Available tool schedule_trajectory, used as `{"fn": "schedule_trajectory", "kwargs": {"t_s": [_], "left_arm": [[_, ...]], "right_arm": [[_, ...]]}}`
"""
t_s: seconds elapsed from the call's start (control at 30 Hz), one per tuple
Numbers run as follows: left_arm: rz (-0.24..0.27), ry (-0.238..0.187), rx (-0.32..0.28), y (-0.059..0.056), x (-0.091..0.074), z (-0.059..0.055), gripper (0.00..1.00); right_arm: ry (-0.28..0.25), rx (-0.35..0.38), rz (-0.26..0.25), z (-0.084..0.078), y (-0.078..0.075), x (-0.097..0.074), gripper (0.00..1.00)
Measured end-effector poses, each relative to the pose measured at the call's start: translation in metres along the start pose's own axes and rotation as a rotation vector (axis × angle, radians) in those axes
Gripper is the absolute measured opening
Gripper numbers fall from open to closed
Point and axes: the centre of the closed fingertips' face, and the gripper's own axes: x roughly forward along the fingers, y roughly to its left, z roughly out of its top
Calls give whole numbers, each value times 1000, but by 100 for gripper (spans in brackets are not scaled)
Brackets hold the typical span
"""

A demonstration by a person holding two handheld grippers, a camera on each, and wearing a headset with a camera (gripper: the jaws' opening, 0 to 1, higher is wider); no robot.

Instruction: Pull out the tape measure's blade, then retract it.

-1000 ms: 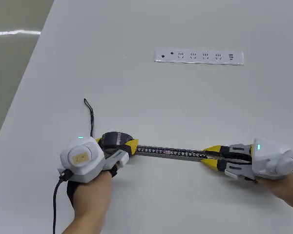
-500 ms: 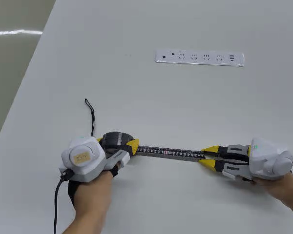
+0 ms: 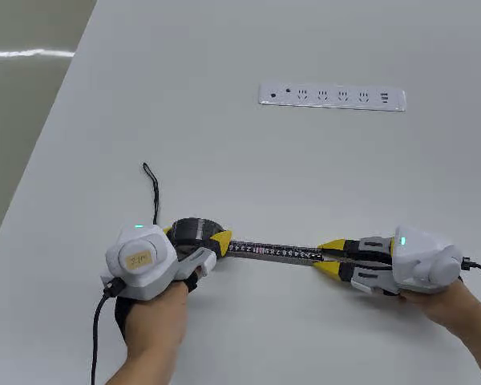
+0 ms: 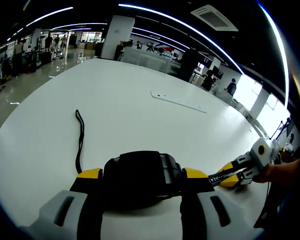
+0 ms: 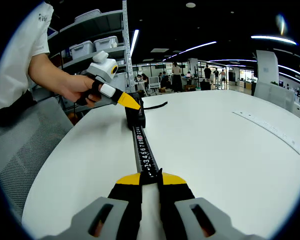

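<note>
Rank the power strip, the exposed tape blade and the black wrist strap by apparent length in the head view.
1. power strip, though farthest from the camera
2. exposed blade
3. wrist strap

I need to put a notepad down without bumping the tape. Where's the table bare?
The widest bare stretch of table lies between the power strip and the blade. Nearer the person, below the blade, is free too. Crowded: the line from the left gripper on the tape measure case to the right gripper, plus the strap beyond the case.
</note>
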Motion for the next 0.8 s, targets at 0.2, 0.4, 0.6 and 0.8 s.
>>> {"fn": "schedule_trajectory", "kwargs": {"t_s": [0.2, 0.4, 0.6, 0.8], "left_arm": [[-1, 1, -2, 0, 0, 0, 59], [0, 0, -5, 0, 0, -1, 59], [1, 0, -7, 0, 0, -1, 59], [2, -1, -7, 0, 0, -1, 59]], "right_arm": [[-1, 2, 1, 3, 1, 4, 11], [-1, 1, 3, 5, 2, 9, 11], [-1, 2, 6, 6, 2, 14, 11], [-2, 5, 9, 9, 3, 18, 11]]}}
